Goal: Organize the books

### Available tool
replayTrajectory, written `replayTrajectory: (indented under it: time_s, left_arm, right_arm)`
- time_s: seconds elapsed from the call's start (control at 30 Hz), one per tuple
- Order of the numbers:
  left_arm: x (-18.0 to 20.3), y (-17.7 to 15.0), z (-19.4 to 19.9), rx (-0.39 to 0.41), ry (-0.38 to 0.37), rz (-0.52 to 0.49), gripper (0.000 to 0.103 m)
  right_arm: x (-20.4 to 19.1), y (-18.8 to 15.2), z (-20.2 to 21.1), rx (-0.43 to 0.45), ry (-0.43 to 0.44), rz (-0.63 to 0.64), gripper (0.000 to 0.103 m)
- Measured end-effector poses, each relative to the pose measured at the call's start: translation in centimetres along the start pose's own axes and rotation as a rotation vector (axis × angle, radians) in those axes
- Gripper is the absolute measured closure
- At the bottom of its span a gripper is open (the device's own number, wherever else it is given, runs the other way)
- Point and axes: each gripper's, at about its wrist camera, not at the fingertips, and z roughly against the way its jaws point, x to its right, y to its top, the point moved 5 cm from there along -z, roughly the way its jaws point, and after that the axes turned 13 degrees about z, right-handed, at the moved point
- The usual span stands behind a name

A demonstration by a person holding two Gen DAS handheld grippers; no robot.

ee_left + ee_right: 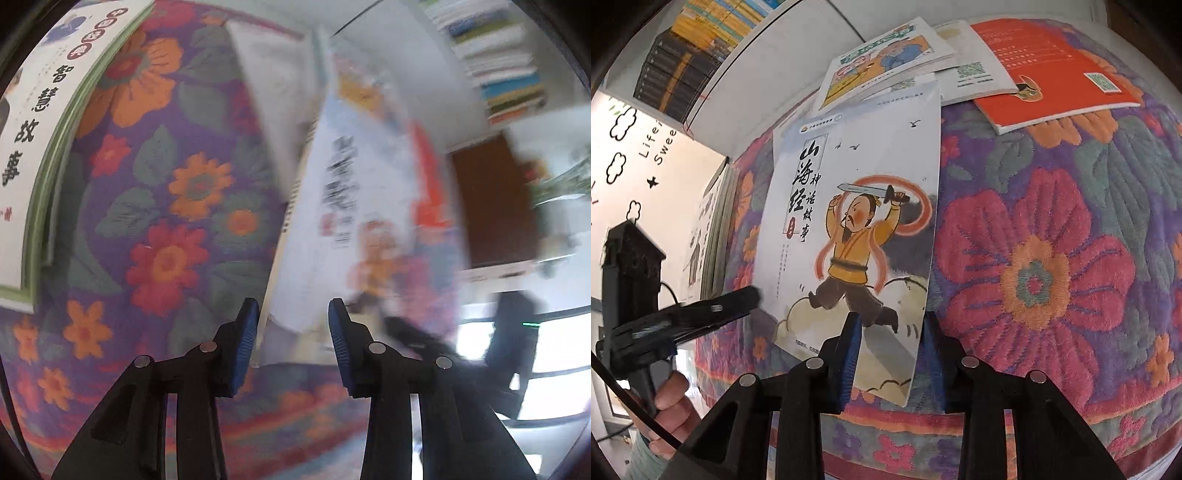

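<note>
Bright daylight, left wrist view motion-blurred on its right side, right wrist view sharp, fisheye-curved dark edges

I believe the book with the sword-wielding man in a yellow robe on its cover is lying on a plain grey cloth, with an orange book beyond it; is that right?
Not quite: the cloth is purple with large red and orange flowers, as the right wrist view shows. The book with the sword-wielding man in a yellow robe does lie on it, with the orange book beyond.

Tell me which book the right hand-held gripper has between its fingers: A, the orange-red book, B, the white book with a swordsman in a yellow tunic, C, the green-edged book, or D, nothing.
B: the right hand-held gripper straddles the lower edge of the swordsman book; the orange-red book lies farther back on the floral cloth.
</note>
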Motion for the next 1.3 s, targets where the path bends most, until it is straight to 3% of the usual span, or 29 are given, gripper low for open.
replayTrajectory:
  time_s: [0.1,0.17,0.33,0.47,0.5,0.67,0.73,0.87,0.97,1.07,1.17,1.3]
  left_arm:
    - [1.5,-0.8,2.1,-0.016,-0.225,0.037,0.068]
    - [2.1,-0.9,2.1,-0.022,-0.283,0.055,0.068]
    - [1.7,-0.3,-0.7,0.037,-0.173,0.098,0.068]
    - [0.9,-1.1,-4.6,0.014,0.048,0.083,0.07]
    - [1.1,-1.3,-4.6,0.038,0.052,0.078,0.07]
    - [1.4,-1.3,-4.8,0.014,-0.027,0.214,0.07]
    - [1.3,-1.5,-5.1,-0.021,-0.091,0.289,0.07]
    - [2.2,-1.6,-4.6,0.011,-0.134,0.329,0.07]
    - [3.7,-1.7,-3.9,0.017,-0.206,0.346,0.072]
    - [4.8,-1.5,-3.8,-0.001,-0.26,0.359,0.075]
    - [5.4,-1.7,-4.0,-0.014,-0.298,0.386,0.076]
    - [5.2,-1.9,-4.5,-0.088,-0.42,0.468,0.076]
  right_arm:
    - [0.9,-0.1,0.2,-0.004,0.072,-0.034,0.07]
    - [1.3,-0.1,0.2,-0.013,0.106,-0.042,0.07]
    - [1.9,-0.2,0.3,-0.025,0.164,-0.055,0.07]
    - [2.5,-0.6,0.6,-0.045,0.196,-0.039,0.07]
    - [2.5,-0.6,0.6,-0.055,0.203,-0.028,0.07]
    - [2.3,-0.2,0.5,-0.092,0.226,0.011,0.068]
    - [2.5,0.6,0.2,-0.112,0.253,0.008,0.06]
    - [2.8,1.3,-0.3,-0.145,0.307,-0.035,0.055]
    - [3.2,1.2,-0.2,-0.16,0.349,-0.049,0.055]
    - [4.0,0.6,-0.3,-0.177,0.465,-0.114,0.055]
    - [5.0,-0.2,-0.6,-0.158,0.607,-0.26,0.049]
    - [6.6,-0.1,-0.4,-0.08,0.694,-0.386,0.049]
